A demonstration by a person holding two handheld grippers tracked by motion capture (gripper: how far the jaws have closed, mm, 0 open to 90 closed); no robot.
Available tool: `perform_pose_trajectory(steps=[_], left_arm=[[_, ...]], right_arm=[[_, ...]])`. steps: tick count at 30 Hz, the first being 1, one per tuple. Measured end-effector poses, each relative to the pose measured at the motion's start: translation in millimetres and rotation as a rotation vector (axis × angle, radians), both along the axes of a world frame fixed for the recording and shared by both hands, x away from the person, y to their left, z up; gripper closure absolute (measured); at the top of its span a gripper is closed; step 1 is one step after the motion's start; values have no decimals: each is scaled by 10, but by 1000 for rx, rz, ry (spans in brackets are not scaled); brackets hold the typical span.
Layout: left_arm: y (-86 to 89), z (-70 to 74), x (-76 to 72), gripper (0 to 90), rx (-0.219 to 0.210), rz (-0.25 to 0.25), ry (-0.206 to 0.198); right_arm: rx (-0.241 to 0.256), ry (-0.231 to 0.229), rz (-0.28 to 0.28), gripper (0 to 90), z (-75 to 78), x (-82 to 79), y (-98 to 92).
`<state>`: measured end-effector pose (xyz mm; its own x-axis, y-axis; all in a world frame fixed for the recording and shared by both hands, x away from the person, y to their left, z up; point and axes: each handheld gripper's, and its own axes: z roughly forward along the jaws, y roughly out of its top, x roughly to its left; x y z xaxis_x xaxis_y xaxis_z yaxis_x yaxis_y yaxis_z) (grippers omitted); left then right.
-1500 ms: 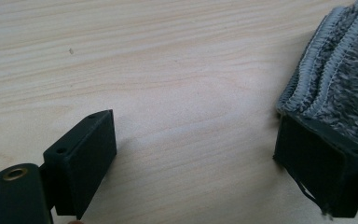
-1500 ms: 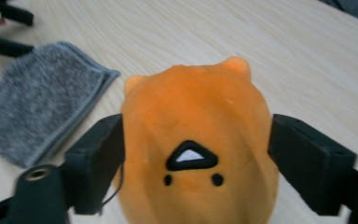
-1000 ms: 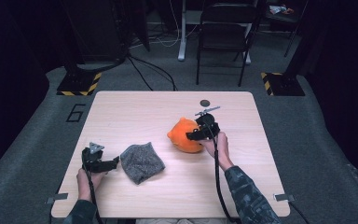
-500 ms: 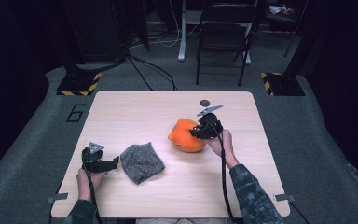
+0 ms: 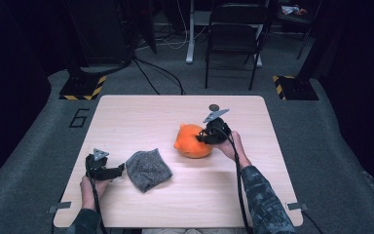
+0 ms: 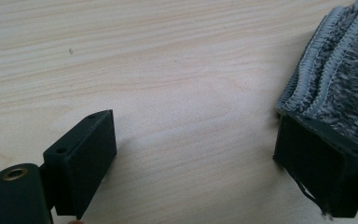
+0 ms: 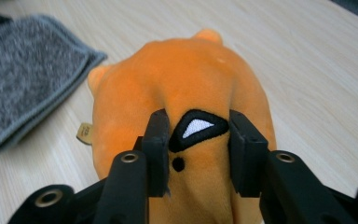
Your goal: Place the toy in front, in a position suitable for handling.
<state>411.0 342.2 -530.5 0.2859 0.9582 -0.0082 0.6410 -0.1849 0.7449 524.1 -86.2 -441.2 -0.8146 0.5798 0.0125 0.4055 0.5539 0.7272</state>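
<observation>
The right claw (image 7: 196,154) was pinched into the orange plush toy (image 7: 186,93), its jaws squeezing a fold of fabric around the black-and-white eye patch, with the toy resting on the table (image 5: 141,112) straight ahead of the claw and bulging up between its jaws. The toy looked light, soft and squashy, so a pinch of loose fabric would likely stretch, and a deeper bite across the body seemed safer. The left claw (image 6: 196,154) stood wide open, one jaw against the grey cloth (image 6: 335,74).
</observation>
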Motion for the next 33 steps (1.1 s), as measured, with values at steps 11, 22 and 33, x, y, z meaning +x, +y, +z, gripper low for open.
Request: perform_pose_trajectory(steps=[11,22,33], left_arm=[[26,1,2,119,-19,18,-10],[-137,329,-117,119,-54,-24,-96],[-687,374,-149,122,-21,-216,-33]], right_arm=[[92,-34,-97,192,201,-141,-161],[121,-25,-231,140,271,-642,-684],[74,11,-328,139,77,-1208,-1299]])
